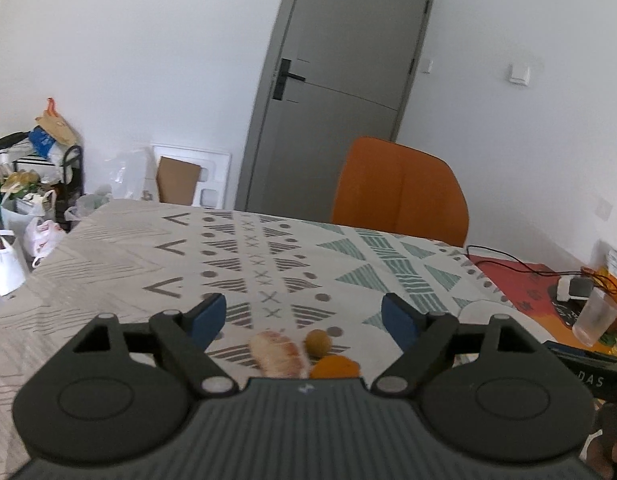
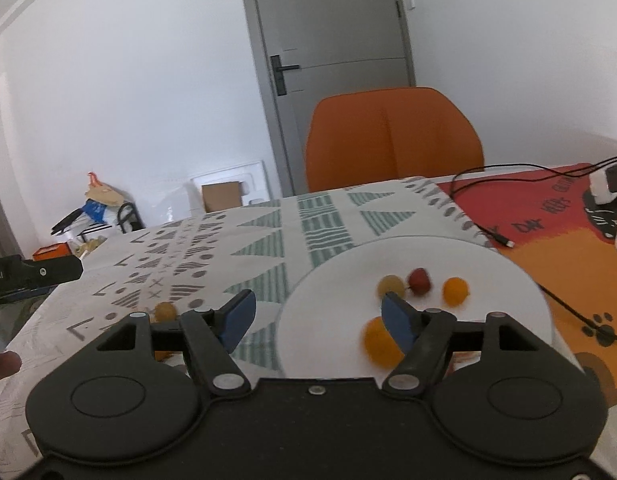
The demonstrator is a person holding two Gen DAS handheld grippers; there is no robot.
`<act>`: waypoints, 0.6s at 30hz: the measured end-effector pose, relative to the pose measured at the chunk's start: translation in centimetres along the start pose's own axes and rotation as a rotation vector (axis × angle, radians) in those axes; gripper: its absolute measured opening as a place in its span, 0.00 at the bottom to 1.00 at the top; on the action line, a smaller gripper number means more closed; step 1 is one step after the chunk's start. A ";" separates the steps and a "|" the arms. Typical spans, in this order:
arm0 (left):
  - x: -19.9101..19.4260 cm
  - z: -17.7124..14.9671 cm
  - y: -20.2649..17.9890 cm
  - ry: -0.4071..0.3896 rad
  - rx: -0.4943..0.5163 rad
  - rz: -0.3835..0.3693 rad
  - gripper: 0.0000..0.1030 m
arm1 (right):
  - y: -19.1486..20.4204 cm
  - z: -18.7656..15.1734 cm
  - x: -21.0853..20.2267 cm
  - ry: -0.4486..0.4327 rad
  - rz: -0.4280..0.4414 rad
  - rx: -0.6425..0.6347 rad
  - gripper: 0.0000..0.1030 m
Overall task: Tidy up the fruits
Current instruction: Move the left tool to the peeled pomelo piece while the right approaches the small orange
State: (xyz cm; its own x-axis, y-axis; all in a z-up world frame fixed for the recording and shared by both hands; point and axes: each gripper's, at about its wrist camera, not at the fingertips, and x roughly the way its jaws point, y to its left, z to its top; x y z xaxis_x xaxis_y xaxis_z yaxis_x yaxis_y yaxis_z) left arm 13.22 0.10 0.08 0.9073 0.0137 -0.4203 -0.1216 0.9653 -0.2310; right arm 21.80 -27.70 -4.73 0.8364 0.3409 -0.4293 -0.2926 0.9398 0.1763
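Left wrist cam: the left gripper [image 1: 304, 316] was spread wide with nothing in it, hovering over the patterned tablecloth [image 1: 108, 256]. A peach [image 1: 278, 354], a small yellow fruit [image 1: 318, 343] and an orange one [image 1: 334, 367] sat right by it.

Right wrist cam: the right gripper [image 2: 314, 316] was wide apart too, empty, over the white plate [image 2: 504, 276], which held four small fruits, including a red one [image 2: 419, 280].

A white plate [image 2: 488, 256] lies near the table's right side, holding four small round fruits: a yellow-brown one [image 2: 390, 285], a dark red one [image 2: 419, 279] touching it, an orange one [image 2: 455, 290] and a larger orange one [image 2: 378, 341] toward the plate's near rim. Left of the plate, on the cloth, lie a small brown fruit [image 1: 318, 342], an orange fruit [image 1: 335, 367] and a pale peach-coloured piece [image 1: 279, 354].
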 end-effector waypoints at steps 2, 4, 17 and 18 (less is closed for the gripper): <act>-0.4 0.0 0.5 -0.004 -0.008 0.009 0.81 | 0.5 -0.1 0.0 0.002 0.010 -0.007 0.68; -0.9 -0.1 1.1 -0.006 -0.016 0.019 0.81 | 1.0 -0.2 0.0 0.008 0.021 -0.012 0.68; -2.8 -0.6 3.6 -0.012 -0.040 0.049 0.81 | 4.1 -0.6 -0.4 0.021 0.076 -0.051 0.73; -2.9 -0.7 3.8 -0.010 -0.040 0.050 0.81 | 4.4 -0.7 -0.4 0.021 0.080 -0.054 0.73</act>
State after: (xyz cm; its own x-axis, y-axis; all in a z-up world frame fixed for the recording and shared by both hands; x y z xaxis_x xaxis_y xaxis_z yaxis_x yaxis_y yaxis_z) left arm 9.86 3.54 -0.25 0.9035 0.0650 -0.4235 -0.1831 0.9522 -0.2445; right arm 19.88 -23.71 -4.40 0.7995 0.4152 -0.4342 -0.3835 0.9090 0.1630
